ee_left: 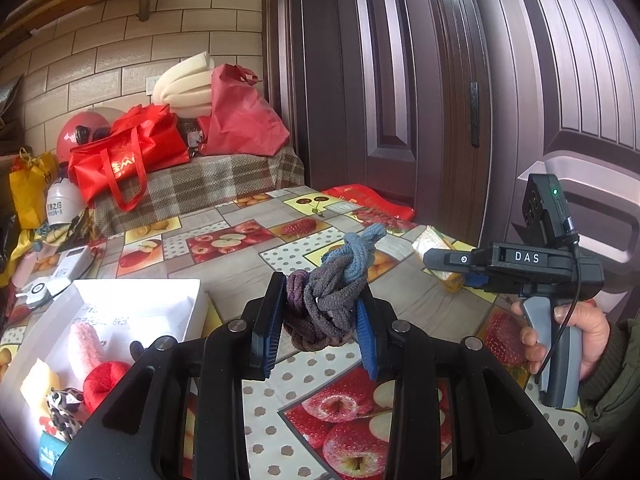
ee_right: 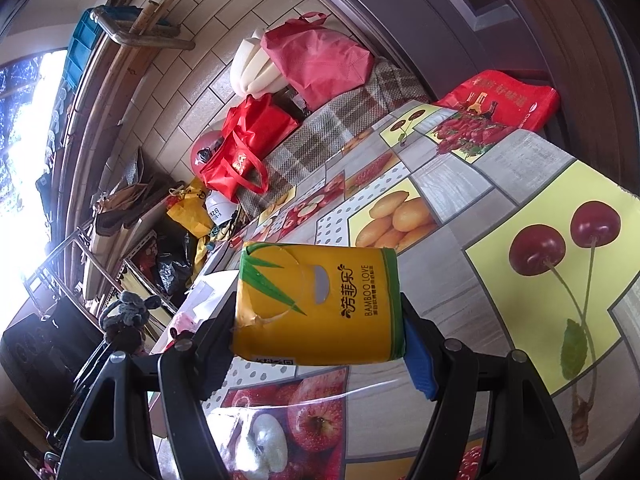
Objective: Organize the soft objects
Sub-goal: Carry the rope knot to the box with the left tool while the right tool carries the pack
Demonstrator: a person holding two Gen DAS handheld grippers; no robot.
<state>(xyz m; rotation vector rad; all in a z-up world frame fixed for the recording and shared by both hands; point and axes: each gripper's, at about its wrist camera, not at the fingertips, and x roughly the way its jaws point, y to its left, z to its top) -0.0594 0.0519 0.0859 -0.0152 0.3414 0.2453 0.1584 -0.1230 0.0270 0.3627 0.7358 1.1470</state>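
Note:
A knotted bundle of hair ties (ee_left: 332,292), purple, grey and blue, hangs above the fruit-print tablecloth (ee_left: 328,400) with my left gripper (ee_left: 320,328) shut on it. The bundle also shows at the left of the right wrist view (ee_right: 128,312). A yellow tissue pack (ee_right: 320,304) with green bamboo print sits between the pads of my right gripper (ee_right: 320,344), which is shut on it above the table. In the left wrist view the right gripper (ee_left: 444,264) is at the right, a hand (ee_left: 568,332) on its handle, the tissue pack (ee_left: 436,248) at its tip.
A white box (ee_left: 132,308) at the left holds a pink fuzzy thing (ee_left: 86,344), a red yarn ball (ee_left: 102,380) and other soft items. Red bags (ee_left: 128,156) and foam (ee_left: 184,84) lie on a plaid-covered bench behind. A dark door (ee_left: 440,80) stands at the back.

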